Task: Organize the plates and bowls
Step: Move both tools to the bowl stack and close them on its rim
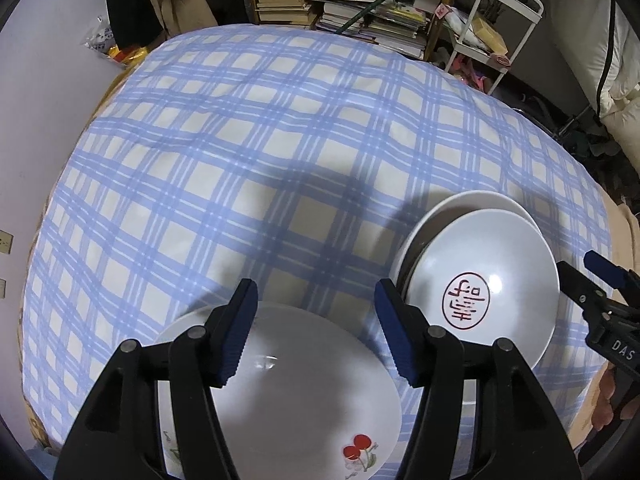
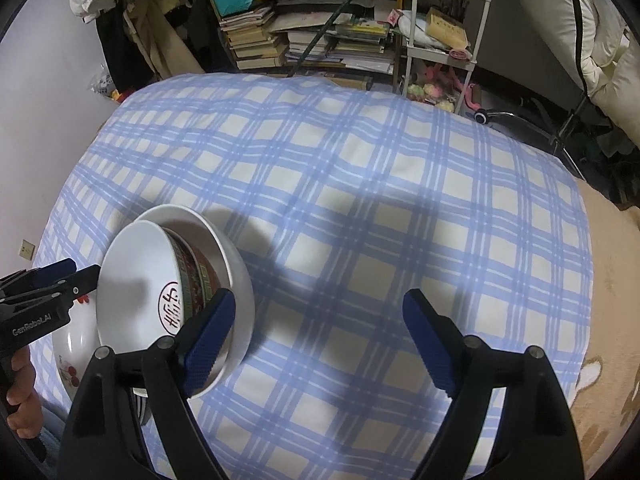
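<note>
Mostly done, I'd say: bowl stack (image 1: 480, 280) nested, cherry plates (image 1: 304, 392) apparently stacked on the worktop (image 1: 240, 160); left tongs (image 1: 316, 332) and right tongs (image 2: 316, 344) spread, empty.

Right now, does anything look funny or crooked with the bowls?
Yes. The bowl with the red stamp sits tilted inside the white bowl instead of nesting flat, its rim raised on one side. Nothing looks spilled or broken. The cherry plate lies flat beside them on the checked cloth.
</note>
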Motion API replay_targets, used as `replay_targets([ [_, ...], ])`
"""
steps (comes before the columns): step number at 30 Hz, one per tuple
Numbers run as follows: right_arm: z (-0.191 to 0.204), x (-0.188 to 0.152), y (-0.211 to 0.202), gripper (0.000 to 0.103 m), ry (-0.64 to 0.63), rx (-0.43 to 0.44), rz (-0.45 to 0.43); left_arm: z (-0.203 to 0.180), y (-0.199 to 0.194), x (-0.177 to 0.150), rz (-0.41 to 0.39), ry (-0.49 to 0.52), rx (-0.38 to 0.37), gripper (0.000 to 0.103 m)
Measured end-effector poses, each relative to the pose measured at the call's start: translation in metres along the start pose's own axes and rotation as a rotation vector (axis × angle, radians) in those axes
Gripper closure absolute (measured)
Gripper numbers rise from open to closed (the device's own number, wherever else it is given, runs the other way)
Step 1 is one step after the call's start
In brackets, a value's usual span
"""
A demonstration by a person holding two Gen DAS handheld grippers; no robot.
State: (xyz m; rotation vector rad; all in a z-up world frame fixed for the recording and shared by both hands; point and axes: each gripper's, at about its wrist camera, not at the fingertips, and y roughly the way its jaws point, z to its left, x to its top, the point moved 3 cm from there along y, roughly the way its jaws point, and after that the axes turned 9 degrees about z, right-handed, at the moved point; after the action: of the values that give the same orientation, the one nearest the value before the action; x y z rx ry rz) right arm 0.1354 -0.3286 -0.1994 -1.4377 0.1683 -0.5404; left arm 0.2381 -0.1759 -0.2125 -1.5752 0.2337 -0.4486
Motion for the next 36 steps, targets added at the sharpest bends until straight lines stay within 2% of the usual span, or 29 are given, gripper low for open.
replay_targets([
  [21, -0.005, -0.001, 0.005, 0.013, 0.029, 0.018, 0.027, -0.001, 0.004, 0.000, 0.015, -0.002, -0.038, 0.044],
  [27, -0.006, -0.001, 0.005, 0.013, 0.034, 0.028, 0.029, 0.001, -0.004, -0.002, 0.010, -0.003, -0.076, 0.044],
  [32, -0.005, -0.002, 0.005, 0.013, 0.034, 0.027, 0.031, -0.004, -0.003, -0.003, 0.013, 0.012, -0.055, 0.044],
  [36, -0.005, -0.003, 0.006, 0.013, 0.038, 0.032, 0.041, -0.004, -0.001, -0.003, 0.015, -0.012, -0.067, 0.044],
])
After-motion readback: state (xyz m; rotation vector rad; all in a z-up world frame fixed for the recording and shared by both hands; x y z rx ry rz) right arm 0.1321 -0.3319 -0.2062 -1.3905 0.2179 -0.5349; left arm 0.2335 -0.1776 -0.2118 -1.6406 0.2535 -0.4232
